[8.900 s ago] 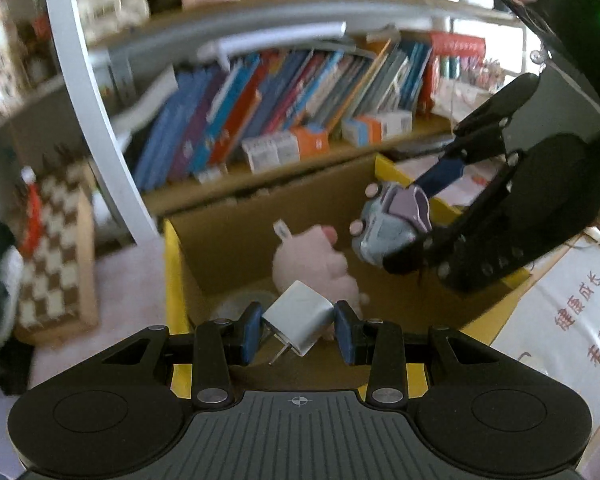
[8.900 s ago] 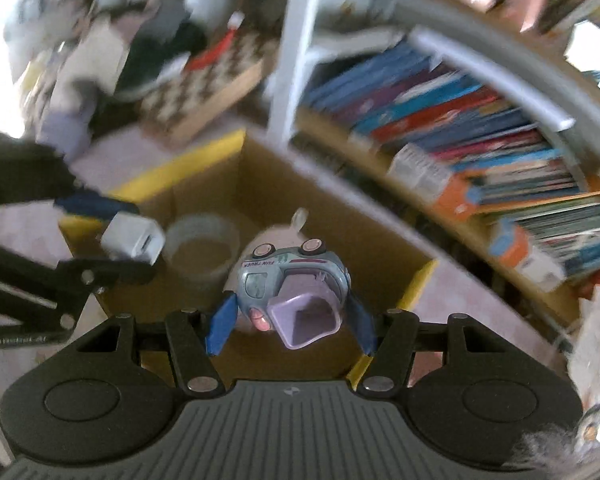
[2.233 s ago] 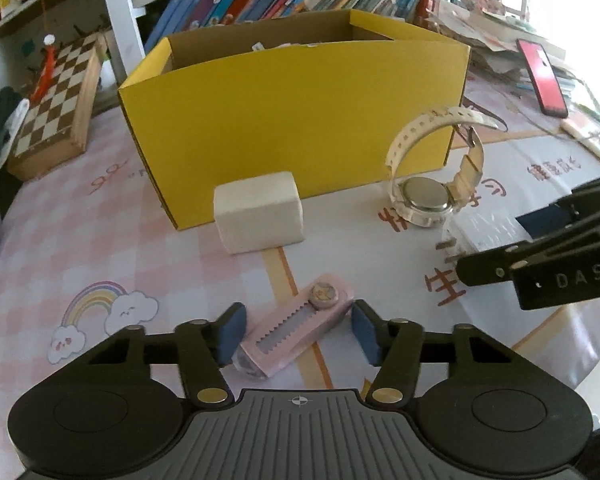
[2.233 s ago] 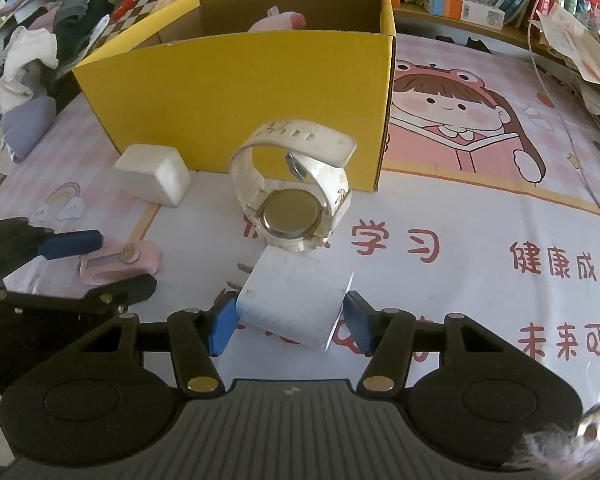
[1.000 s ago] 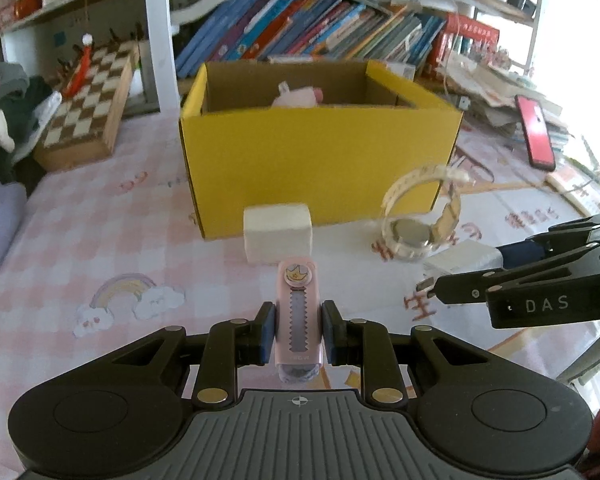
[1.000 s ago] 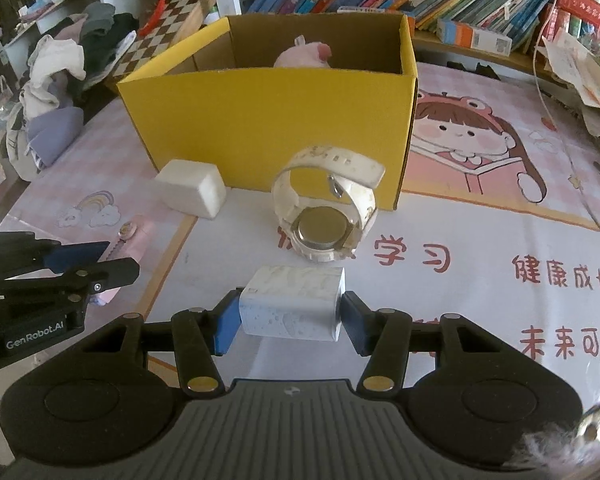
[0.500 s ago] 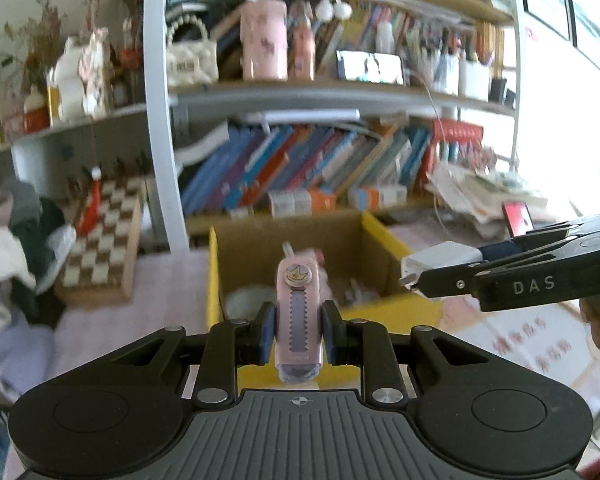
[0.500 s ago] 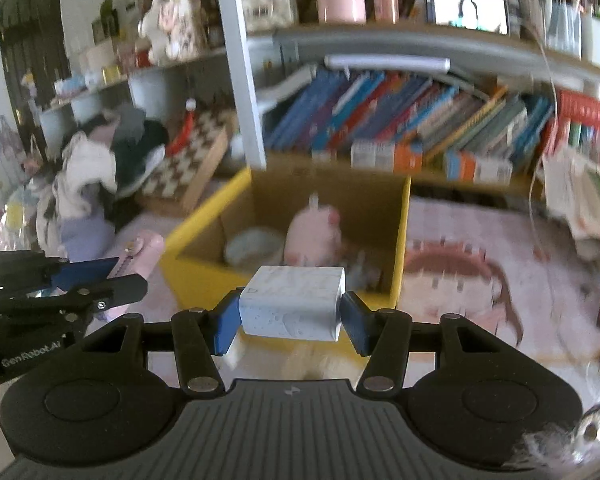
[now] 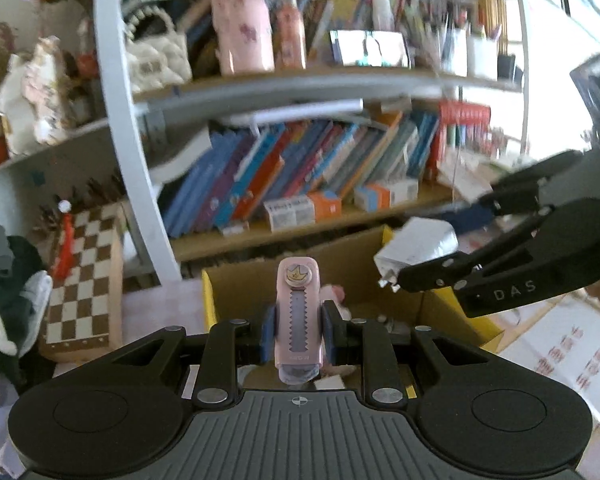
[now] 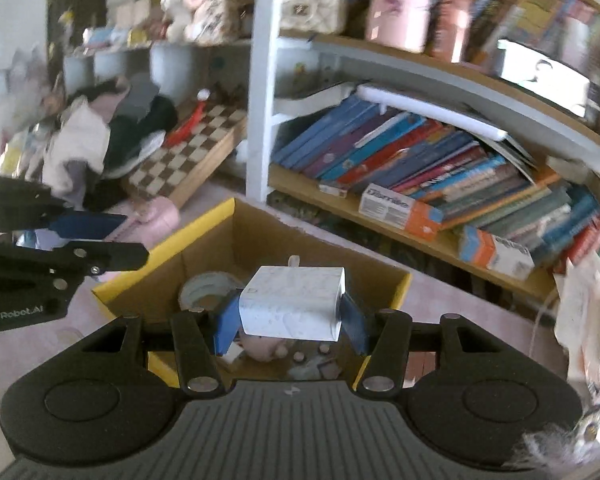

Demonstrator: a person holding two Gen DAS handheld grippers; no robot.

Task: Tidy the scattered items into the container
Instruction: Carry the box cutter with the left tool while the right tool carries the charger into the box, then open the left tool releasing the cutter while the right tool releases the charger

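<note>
My left gripper [image 9: 297, 332] is shut on a pink utility knife [image 9: 298, 312], held upright above the near side of the yellow cardboard box [image 9: 209, 300]. My right gripper [image 10: 290, 320] is shut on a white charger plug [image 10: 294, 308] above the open box [image 10: 204, 224]. The plug [image 9: 416, 246] and the right gripper [image 9: 440, 248] also show at the right of the left wrist view. The left gripper [image 10: 112, 236] with the pink knife [image 10: 156, 212] shows at the left of the right wrist view. Inside the box lie a tape roll [image 10: 208, 288] and a pink plush [image 10: 262, 346].
A bookshelf [image 10: 440, 184] full of books stands right behind the box, with a white upright post [image 10: 262, 80]. A chessboard [image 9: 82, 280] leans at the left, beside a pile of clothes [image 10: 100, 132]. A printed mat [image 9: 564, 344] lies at the right.
Both grippers have moved closer to the box with their loads, from over its front wall to above its opening. The view into the box has steepened.
</note>
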